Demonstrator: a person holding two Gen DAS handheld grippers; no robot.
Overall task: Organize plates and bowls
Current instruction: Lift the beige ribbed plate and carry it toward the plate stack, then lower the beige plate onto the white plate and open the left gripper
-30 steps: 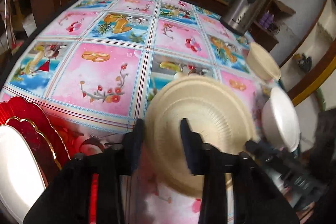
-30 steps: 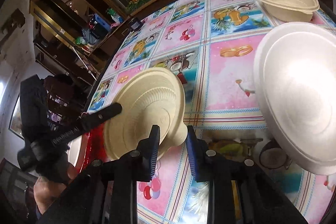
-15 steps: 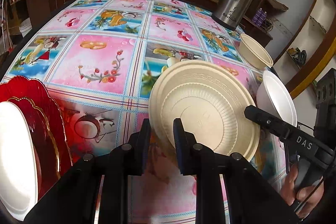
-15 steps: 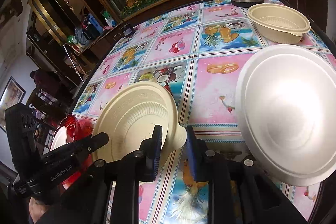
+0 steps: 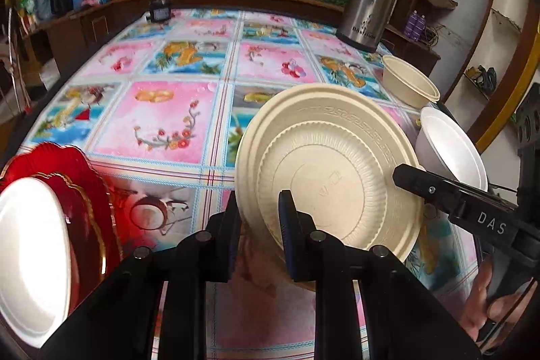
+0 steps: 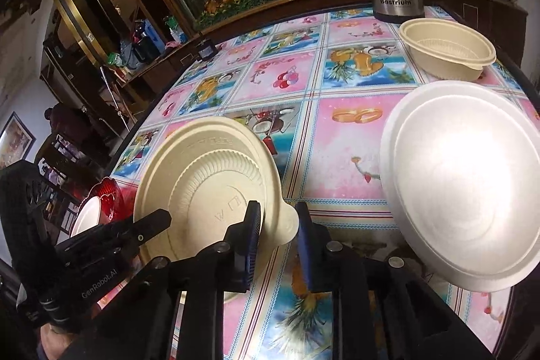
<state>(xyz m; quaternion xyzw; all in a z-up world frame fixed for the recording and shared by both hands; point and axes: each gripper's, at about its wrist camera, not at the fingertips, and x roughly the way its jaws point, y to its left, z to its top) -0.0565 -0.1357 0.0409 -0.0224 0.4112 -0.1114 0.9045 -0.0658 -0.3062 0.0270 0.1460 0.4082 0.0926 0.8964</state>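
The left gripper (image 5: 258,225) is clamped on the near rim of a beige plate (image 5: 324,171), one finger under the rim and the other pressed on the plate's upper face. The plate is held tilted, lifted off the table, with its face turned toward that gripper's camera. It is a round, pale cream disposable plate with a wide flat rim carrying an embossed key pattern, a ring of fine radial ribs inside that, and a smooth centre with faint moulded marks. The right gripper (image 6: 278,235) has the plate's small tab-like lip (image 6: 287,225) between its fingers; its jaws are closing on that lip, though whether the pads already press on it cannot be told.

Below the plate, the table (image 5: 162,123) wears a glossy cloth of pink and blue picture squares. At its near left edge lies a red scalloped plate (image 5: 67,171) with gold trim, and a white plate (image 5: 30,255) sits on top of it. Near the right edge stands a white foam bowl (image 6: 462,184), tilted toward the right camera. Beyond it, toward the far right corner, is a beige bowl (image 6: 445,49), and behind that a steel thermos jug (image 5: 368,9). A small black device (image 5: 160,12) rests at the far edge.
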